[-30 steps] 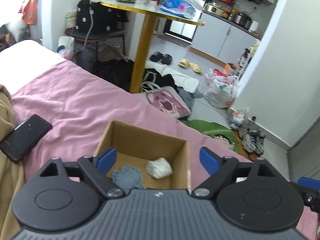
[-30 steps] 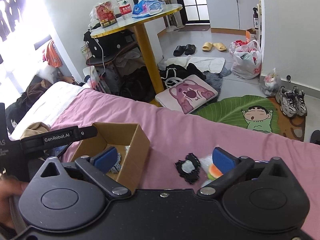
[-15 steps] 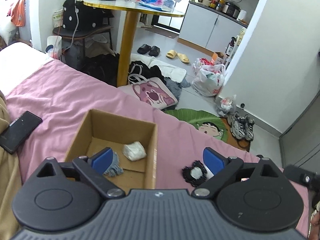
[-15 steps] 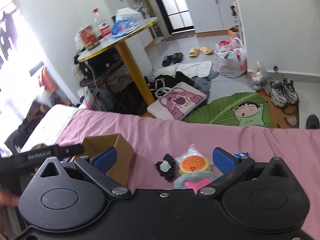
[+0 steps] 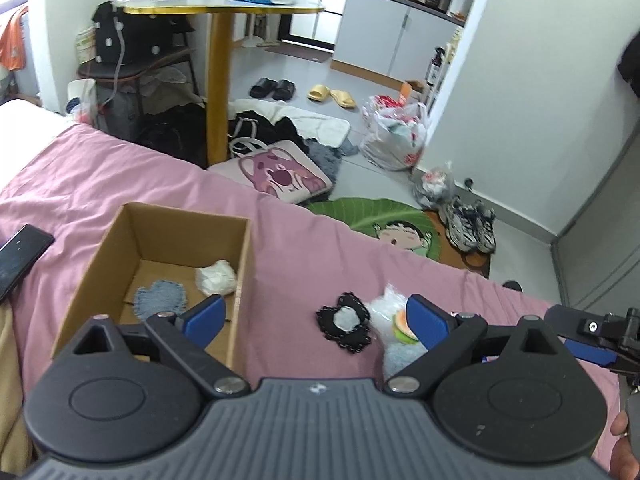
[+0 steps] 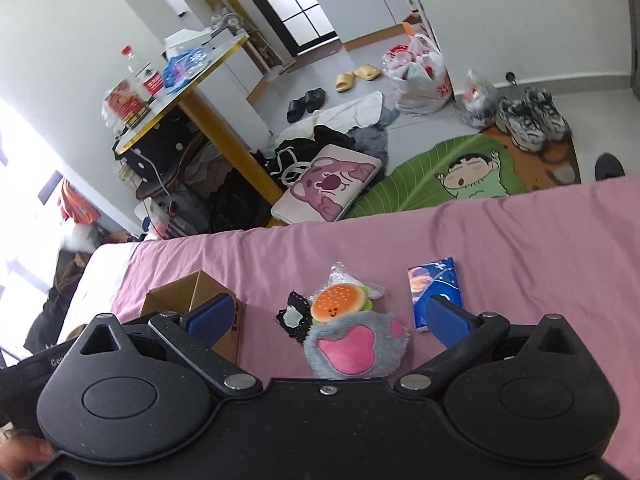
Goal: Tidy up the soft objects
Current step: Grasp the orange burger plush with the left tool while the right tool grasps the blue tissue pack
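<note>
on a pink bed (image 5: 120, 168) beside a cluttered floor, the sorting moves from the cardboard box (image 5: 132, 280) toward the loose pile. a phone (image 5: 16, 256) lies at the far left of the left wrist view. next comes the box, open side up, its long axis running away from the camera; a denim patch (image 5: 160, 298) and a white wad (image 5: 216, 276) already rest on its floor. the left tool (image 5: 316, 320), blue pads spread wide and empty, has swung right over the past second, so the box that filled its gap now sits under the left pad and the pile shows under the right. right of the box, apart from it, lie a black patch (image 6: 294, 318), a burger plush (image 6: 340, 302) in crinkled plastic and, nearest the camera, a grey paw plush (image 6: 356, 346), all touching. the paw lies pink pads up; its long axis cannot be told. the right tool (image 6: 328, 320), also wide and holding nothing, has shifted the same way and now frames the pile. a blue packet (image 6: 436, 290) lies just beside, further right. judged from this, two items are stowed and the next pick is likely the paw or burger.
</note>
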Available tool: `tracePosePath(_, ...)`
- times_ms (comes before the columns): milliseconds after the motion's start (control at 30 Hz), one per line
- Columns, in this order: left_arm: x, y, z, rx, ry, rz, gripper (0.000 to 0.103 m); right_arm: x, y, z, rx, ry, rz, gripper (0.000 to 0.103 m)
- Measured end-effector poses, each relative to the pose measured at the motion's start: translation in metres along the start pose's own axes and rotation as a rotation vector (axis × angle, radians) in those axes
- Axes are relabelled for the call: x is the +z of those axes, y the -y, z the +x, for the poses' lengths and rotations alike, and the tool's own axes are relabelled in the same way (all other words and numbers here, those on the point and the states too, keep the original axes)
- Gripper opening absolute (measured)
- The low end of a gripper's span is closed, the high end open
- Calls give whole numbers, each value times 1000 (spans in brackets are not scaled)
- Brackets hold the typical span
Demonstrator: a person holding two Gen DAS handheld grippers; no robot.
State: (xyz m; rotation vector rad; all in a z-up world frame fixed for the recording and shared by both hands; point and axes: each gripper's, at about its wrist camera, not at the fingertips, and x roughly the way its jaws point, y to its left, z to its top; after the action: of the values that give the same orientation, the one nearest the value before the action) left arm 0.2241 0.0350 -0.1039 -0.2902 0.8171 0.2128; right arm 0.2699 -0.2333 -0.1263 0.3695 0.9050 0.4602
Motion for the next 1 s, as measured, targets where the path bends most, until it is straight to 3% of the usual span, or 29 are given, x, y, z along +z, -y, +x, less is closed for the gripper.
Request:
tracePosePath(367, 0, 33, 29, -23, -35, 85, 95, 3, 31, 4, -9, 5, 86, 101)
tracePosePath(800, 7, 70, 87, -81, -159, 108, 94, -1, 69, 35, -40, -75, 202, 86)
tracePosePath(1000, 5, 87, 112, -96, -214, 130, 94, -4, 80, 57, -94, -141, 207, 77)
